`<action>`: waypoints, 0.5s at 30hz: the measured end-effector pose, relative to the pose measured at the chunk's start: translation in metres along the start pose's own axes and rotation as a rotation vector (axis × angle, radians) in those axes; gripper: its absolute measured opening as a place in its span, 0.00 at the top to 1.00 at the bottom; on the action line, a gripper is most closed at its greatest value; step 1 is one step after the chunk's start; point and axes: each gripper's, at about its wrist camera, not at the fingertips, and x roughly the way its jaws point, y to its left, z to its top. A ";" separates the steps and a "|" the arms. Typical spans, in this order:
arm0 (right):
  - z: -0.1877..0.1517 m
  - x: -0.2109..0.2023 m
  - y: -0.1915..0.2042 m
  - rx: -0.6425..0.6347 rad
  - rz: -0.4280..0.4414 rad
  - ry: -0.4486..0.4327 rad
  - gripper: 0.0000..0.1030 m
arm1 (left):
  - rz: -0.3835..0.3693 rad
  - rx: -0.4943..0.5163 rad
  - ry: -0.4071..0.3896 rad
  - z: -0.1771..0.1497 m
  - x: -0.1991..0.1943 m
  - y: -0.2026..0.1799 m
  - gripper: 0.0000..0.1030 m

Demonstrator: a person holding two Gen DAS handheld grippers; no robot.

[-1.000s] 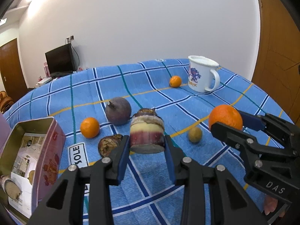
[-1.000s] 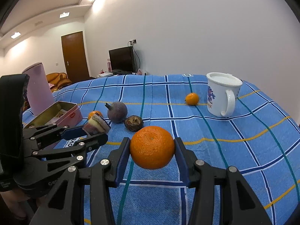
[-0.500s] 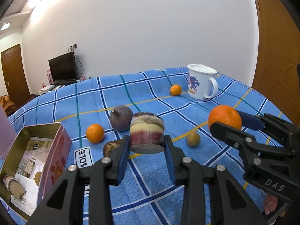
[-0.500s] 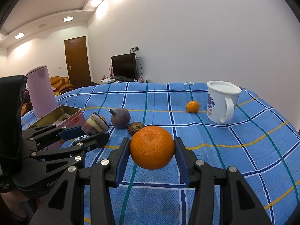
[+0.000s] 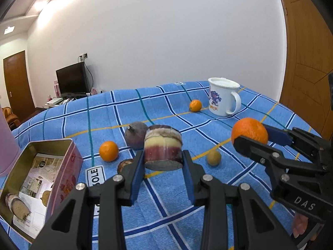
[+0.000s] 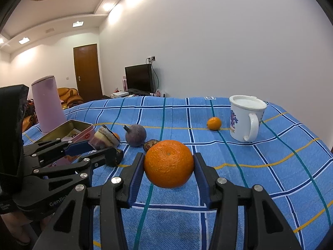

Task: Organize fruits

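Fruits are lying mostly loose on the blue checked cloth (image 5: 166, 204) over the table; sorting is looking barely started. Left gripper (image 5: 163, 176) is clamping a short cane-like chunk (image 5: 163, 146), banded purple and cream, above the cloth. Right gripper (image 6: 169, 174) is squeezing a round, dimpled orange (image 6: 169, 163). Open metal tin (image 5: 68, 162) is holding one rough piece. Small oranges, a dull purple fruit and a brown ball are waiting.
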 end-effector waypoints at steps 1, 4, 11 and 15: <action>0.000 0.000 0.000 -0.002 0.001 -0.002 0.52 | 0.001 -0.001 -0.003 0.000 0.000 0.000 0.64; 0.000 -0.001 0.001 -0.005 0.000 -0.007 0.52 | 0.001 -0.001 -0.009 0.000 -0.002 0.000 0.64; 0.000 -0.005 0.002 -0.011 0.002 -0.029 0.52 | 0.005 -0.005 -0.025 -0.001 -0.006 0.001 0.64; -0.001 -0.008 0.003 -0.015 0.001 -0.040 0.52 | 0.009 -0.009 -0.036 -0.001 -0.008 0.002 0.64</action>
